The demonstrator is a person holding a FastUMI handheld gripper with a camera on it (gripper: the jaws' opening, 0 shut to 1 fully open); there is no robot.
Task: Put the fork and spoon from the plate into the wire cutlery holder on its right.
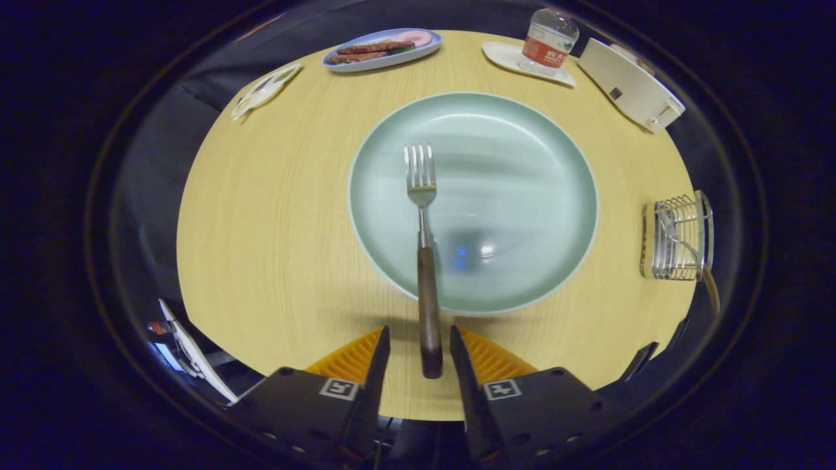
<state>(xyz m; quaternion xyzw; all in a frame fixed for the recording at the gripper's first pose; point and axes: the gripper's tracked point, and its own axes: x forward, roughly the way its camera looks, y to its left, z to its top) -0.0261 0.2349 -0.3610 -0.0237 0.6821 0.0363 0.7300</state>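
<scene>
A fork (423, 196) with a dark wooden handle lies on the pale green plate (522, 189), tines pointing away from me. Its handle crosses the plate's near rim and ends between my fingers. My gripper (419, 334) is open, one finger on each side of the handle's end, with a small gap on both sides. To the right of the plate stands the wire cutlery holder (678, 239). A spoon (710, 287) sits in it, its wooden handle sticking out toward the table's edge.
The round wooden table (274, 228) carries a blue oval dish with food (382, 49) at the far side. A water bottle (548, 39) stands on a white tray (503, 57), and a white box (630, 85) sits beside it. A white packet (264, 91) lies far left.
</scene>
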